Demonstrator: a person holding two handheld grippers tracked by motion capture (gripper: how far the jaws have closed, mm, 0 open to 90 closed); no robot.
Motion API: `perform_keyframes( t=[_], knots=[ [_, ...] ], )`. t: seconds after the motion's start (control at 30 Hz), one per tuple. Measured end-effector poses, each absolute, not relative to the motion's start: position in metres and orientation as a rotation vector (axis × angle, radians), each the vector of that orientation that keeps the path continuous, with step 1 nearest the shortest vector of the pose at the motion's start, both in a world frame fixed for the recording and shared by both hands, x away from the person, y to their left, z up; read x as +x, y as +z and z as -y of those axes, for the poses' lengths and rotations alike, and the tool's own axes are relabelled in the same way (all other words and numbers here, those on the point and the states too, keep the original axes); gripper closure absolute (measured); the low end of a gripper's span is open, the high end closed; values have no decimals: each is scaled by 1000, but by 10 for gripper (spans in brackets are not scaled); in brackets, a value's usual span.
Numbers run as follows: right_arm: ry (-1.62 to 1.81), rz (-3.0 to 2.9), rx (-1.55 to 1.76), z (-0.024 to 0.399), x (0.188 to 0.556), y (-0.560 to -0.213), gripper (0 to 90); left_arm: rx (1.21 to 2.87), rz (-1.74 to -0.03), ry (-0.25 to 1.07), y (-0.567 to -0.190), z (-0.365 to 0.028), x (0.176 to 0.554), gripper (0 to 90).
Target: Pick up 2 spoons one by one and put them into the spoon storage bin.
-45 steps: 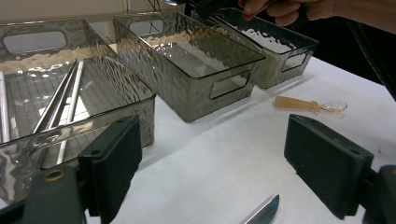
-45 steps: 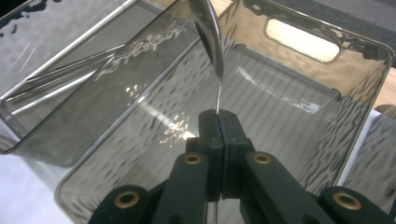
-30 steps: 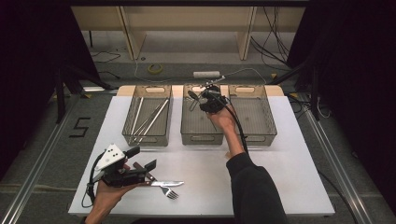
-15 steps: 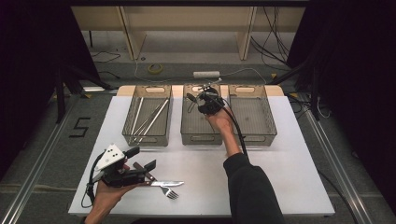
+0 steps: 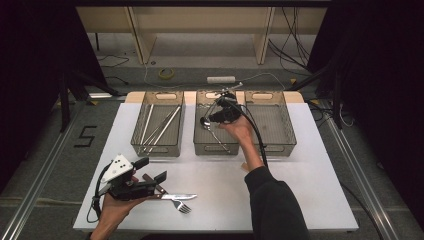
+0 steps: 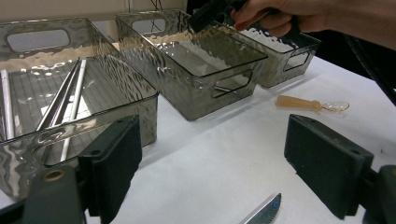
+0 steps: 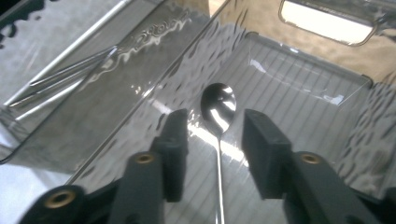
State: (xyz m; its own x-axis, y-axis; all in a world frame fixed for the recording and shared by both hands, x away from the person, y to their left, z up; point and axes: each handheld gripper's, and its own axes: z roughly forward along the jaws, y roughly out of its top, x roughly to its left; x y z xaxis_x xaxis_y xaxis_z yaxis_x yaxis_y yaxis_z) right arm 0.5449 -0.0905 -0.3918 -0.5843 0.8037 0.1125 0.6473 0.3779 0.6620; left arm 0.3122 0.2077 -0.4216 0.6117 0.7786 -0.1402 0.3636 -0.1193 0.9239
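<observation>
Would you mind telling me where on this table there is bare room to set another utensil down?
Free: the white table right of the sleeve, the strip between the left bin and the knife, and the right bin. Crowded: the near-left corner, with the fork and left claw.

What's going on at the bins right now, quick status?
Right gripper over the middle bin, jaws just opened, metal spoon between them, unpinched. Left gripper open, low near the knife and fork. Nothing in the way.
</observation>
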Motion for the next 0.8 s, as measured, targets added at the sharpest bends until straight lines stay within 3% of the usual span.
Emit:
perform_keyframes(
  t=[0.33, 0.8],
  knots=[
    [1055, -2499, 1109, 108, 507, -359, 394, 1720, -948, 461, -422, -208, 313, 184],
    [1084, -2578, 985, 147, 442, -368, 359, 1720, -955, 467, -423, -206, 313, 184]
  ],
)
